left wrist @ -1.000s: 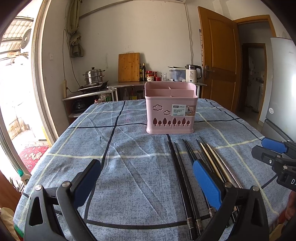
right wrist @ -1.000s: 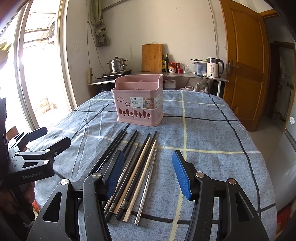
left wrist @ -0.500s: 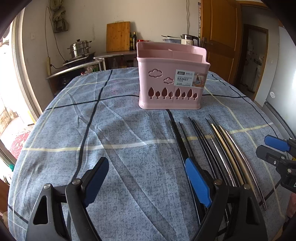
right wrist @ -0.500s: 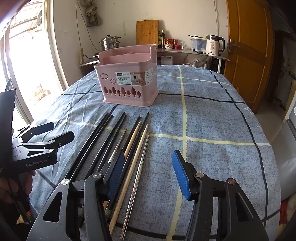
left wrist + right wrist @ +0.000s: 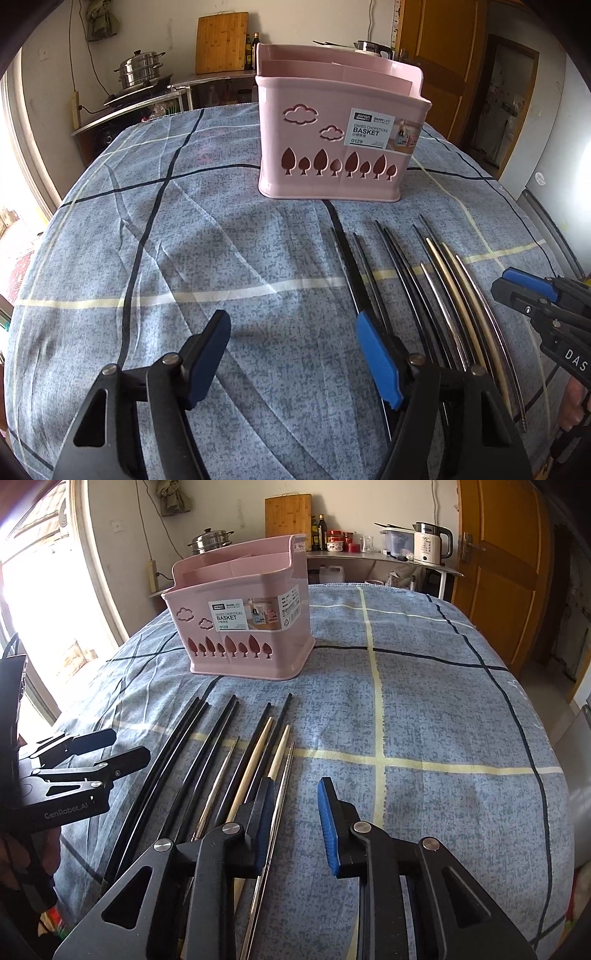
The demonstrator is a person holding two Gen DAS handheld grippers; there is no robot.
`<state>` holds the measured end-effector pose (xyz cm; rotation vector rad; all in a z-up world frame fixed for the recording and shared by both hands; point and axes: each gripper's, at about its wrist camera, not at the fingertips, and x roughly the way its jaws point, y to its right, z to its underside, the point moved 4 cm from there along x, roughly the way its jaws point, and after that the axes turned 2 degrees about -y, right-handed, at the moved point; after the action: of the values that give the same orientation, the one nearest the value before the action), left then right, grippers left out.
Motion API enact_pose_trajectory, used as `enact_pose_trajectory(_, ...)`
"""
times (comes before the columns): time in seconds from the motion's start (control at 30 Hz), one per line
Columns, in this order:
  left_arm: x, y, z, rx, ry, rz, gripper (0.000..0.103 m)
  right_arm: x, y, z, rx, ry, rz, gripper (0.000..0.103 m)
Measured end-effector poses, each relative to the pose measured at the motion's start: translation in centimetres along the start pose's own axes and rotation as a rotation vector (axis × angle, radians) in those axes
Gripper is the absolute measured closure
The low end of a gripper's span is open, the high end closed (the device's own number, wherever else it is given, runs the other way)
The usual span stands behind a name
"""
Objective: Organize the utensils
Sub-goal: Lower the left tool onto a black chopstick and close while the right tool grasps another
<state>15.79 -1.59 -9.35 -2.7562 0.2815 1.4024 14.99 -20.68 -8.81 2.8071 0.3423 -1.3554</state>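
Landmark: pink basket (image 5: 332,136), upright on the blue checked cloth of the worktop (image 5: 184,240).
Chopsticks (image 5: 236,760): black, pale wooden and metal ones in a loose row on the cloth, near the basket's front, tips toward it.
Left hand-held gripper (image 5: 295,354): jaws spread wide, holding nothing, low over the cloth, its right pad (image 5: 376,360) over the leftmost black sticks.
Right hand-held gripper (image 5: 295,823): jaws apart, empty, its left pad (image 5: 264,823) over the rightmost sticks.
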Motion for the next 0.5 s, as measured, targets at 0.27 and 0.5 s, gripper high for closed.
enact_pose_trajectory(0.27, 1.1, 0.3, -1.5, -0.007, -0.016, 0.015, 0.038, 1.1, -0.3, -2.1, 0.001, -0.009, -0.027, 0.083)
enact_pose_trajectory(0.5, 1.7, 0.7, -2.9, 0.002, -0.013, 0.018, 0.041, 2.6, -0.5, -4.1, 0.0, -0.028, -0.043, 0.084)
